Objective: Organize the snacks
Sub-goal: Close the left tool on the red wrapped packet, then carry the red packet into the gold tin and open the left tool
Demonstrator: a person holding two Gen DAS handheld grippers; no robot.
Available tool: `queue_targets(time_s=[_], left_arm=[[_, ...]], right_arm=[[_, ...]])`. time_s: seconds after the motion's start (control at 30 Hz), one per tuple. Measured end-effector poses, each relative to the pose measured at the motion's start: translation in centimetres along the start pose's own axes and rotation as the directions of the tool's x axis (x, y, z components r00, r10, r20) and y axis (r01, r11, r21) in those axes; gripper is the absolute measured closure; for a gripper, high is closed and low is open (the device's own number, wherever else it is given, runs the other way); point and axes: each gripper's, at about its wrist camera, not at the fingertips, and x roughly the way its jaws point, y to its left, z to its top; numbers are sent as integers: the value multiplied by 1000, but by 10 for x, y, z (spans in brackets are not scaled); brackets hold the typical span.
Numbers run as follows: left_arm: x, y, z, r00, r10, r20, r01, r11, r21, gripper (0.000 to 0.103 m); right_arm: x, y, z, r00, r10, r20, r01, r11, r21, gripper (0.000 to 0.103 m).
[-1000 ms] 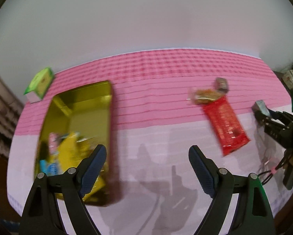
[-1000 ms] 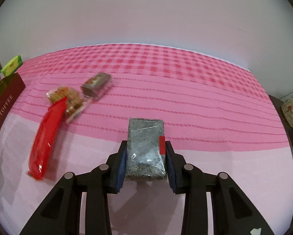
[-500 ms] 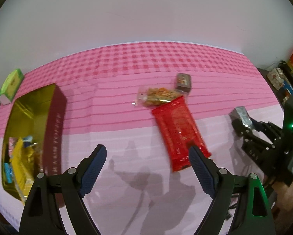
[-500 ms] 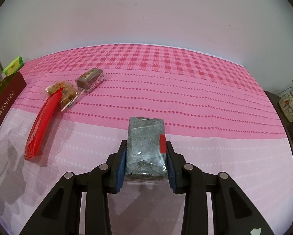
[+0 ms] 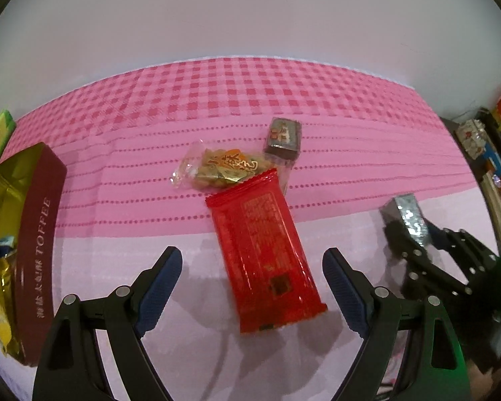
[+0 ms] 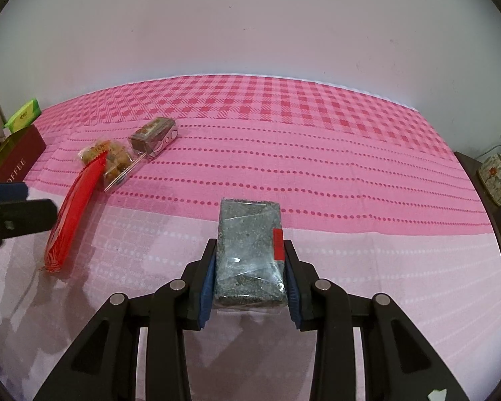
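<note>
Glossy red plastic wrapper (image 5: 265, 254) between left gripper (image 5: 252, 280) fingers; woven pink cloth (image 5: 217, 107) beyond; shiny gold-lined tin (image 5: 33, 207) left

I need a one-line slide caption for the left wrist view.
Open left gripper above a red packet on the pink cloth.

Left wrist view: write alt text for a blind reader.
An open left claw hovers over a red snack packet on a pink checked tablecloth. A toffee tin sits left; the right claw grips a grey bar.
</note>
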Motion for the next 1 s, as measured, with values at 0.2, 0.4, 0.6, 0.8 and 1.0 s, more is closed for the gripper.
queue_targets(time_s=[0.2, 0.4, 0.6, 0.8, 1.0], left_arm=[[12, -5, -3, 1000, 14, -3, -14, 1000, 21, 17], [21, -2, -13, 1000, 13, -25, -13, 1000, 20, 20], [21, 1, -20, 999, 39, -18, -38, 999, 36, 39], [17, 3, -20, 999, 52, 6, -53, 997, 62, 52], [14, 7, -24, 999, 54, 2, -54, 995, 84, 53]], right_arm=[[0, 0, 0, 1000, 0, 0, 0, 1000, 0, 70], [0, 0, 0, 1000, 1, 0, -1, 1000, 1, 70], [0, 0, 0, 1000, 3, -1, -3, 1000, 3, 70], [0, 0, 0, 1000, 3, -2, -3, 1000, 4, 70], [0, 0, 0, 1000, 3, -2, -3, 1000, 3, 70]])
